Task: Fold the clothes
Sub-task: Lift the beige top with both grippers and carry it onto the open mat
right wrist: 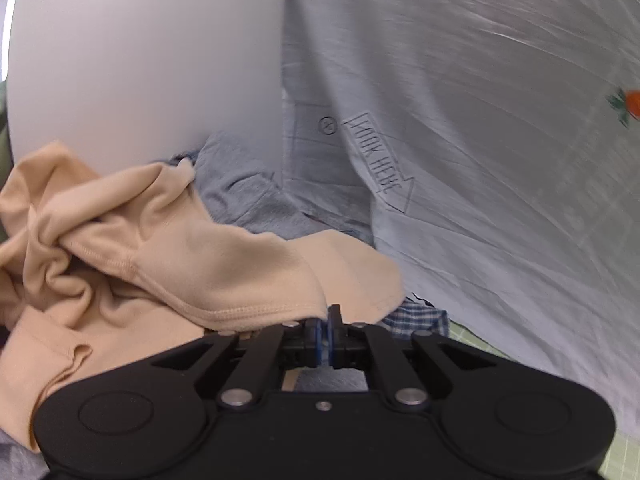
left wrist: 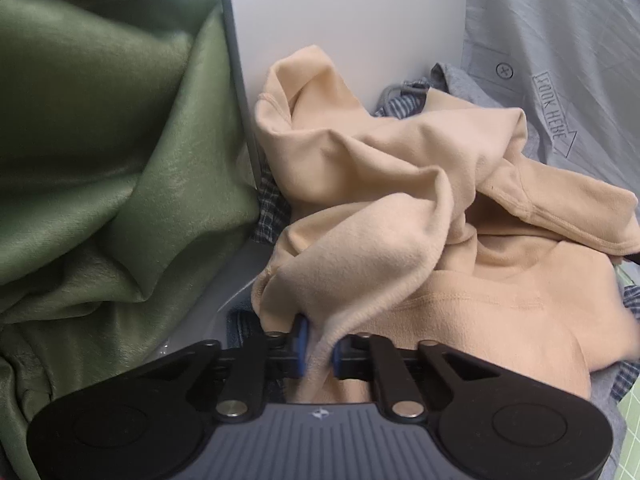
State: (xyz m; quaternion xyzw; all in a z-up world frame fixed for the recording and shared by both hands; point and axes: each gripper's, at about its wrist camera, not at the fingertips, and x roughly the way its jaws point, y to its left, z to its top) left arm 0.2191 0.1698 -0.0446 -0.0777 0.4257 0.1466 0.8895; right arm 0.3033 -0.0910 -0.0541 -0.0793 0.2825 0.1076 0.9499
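Observation:
A crumpled beige fleece garment (left wrist: 400, 184) lies on top of a heap of clothes, filling the middle of the left wrist view. My left gripper (left wrist: 318, 346) is shut on a fold of it, with the cloth pinched between the blue pads (left wrist: 301, 344). In the right wrist view the same beige garment (right wrist: 200, 248) spreads out to the left. My right gripper (right wrist: 325, 330) is shut on its stitched hem, and the jaws are almost together.
A green satin cloth (left wrist: 100, 140) hangs at the left. A white panel (left wrist: 340, 12) (right wrist: 140, 60) stands behind the heap. At the right is a pale grey sheet (right wrist: 480, 120) printed "HOOK HERE". A grey garment (right wrist: 240, 188) and a plaid garment (right wrist: 416, 316) lie beneath, on a green grid mat (right wrist: 472, 334).

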